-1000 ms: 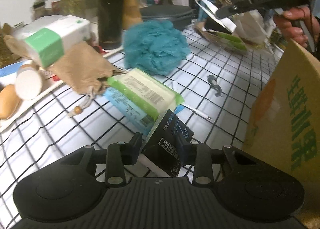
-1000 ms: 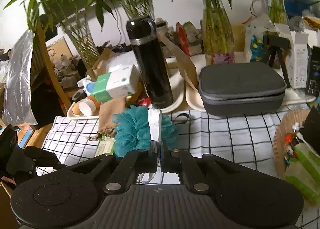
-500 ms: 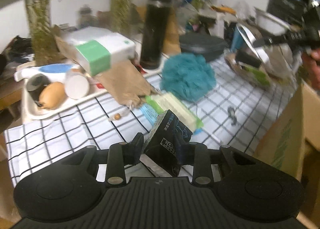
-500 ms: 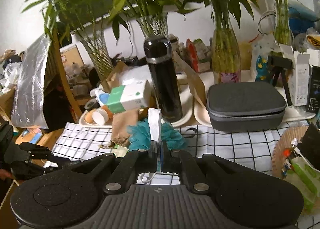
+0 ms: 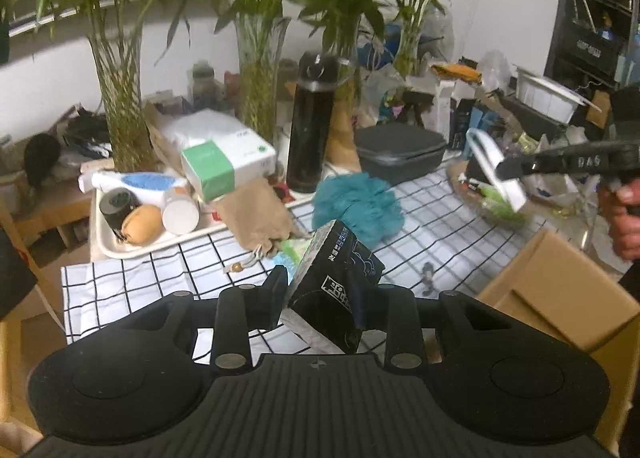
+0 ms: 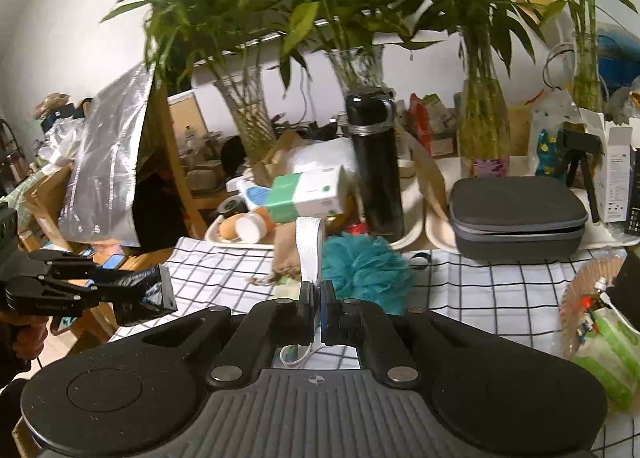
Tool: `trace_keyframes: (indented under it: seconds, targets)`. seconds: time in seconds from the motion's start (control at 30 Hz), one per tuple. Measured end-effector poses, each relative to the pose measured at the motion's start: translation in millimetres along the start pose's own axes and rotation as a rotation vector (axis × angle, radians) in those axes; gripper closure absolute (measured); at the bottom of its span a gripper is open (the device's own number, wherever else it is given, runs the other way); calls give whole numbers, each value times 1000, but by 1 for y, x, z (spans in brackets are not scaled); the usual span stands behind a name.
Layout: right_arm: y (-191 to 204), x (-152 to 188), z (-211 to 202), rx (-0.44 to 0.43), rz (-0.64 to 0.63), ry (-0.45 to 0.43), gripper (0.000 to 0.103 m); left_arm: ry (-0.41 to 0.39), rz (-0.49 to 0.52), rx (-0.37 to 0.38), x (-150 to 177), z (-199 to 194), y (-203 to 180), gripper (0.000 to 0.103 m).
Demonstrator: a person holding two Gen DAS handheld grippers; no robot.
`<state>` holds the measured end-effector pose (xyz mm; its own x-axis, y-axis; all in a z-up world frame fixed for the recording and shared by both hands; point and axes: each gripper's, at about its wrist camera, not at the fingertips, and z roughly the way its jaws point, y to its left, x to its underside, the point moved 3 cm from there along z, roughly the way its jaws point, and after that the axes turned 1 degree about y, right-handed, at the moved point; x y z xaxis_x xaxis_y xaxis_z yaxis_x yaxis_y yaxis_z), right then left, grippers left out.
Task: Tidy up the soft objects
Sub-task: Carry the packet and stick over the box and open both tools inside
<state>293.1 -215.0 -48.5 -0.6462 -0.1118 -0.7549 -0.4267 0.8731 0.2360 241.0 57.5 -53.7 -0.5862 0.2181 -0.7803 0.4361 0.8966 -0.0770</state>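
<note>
The left gripper (image 5: 320, 294) is clamped on a glossy black tissue pack (image 5: 335, 285), soft-cornered and printed with white characters, held tilted at lower centre above the table (image 5: 448, 234). The right gripper (image 6: 318, 312) is pressed together on a flat white ribbed strap (image 6: 308, 248) that stands up in a loop at mid-frame. A frilly teal mesh bath pouf (image 5: 357, 205) sits on the black-and-white checked tablecloth, with a tan drawstring cloth pouch (image 5: 256, 212) just to its left (wooden bead on its cord). Behind stand a smooth black thermos (image 5: 312, 126), a grey zip case (image 5: 400, 150) and bamboo stalks in glass vases (image 5: 256, 70). A brown cardboard box (image 5: 560, 294) fills the lower right.
</note>
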Motion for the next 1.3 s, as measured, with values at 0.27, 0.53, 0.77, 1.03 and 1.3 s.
trace_keyframes:
  seconds: [0.27,0.53,0.77,1.03,1.3]
  targets:
    - [37,16,-27,-56,-29,-30,98,-30,-14,-29,-4,-42,-31,71]
    - [73,42,-48,-67,-98,-27,98,-27,-68,-53,6,-70,-55,71]
    - [82,66,-61,16,-104,10,98,-1,-122,-81,22,-76,-72,71]
    - [85,89,-65,96,-108,68,98,50,-184,-119,39,-68,-83,71]
    - [85,100,-68,108,-88,97,97,69,-189,-140,53,-62,-95,64]
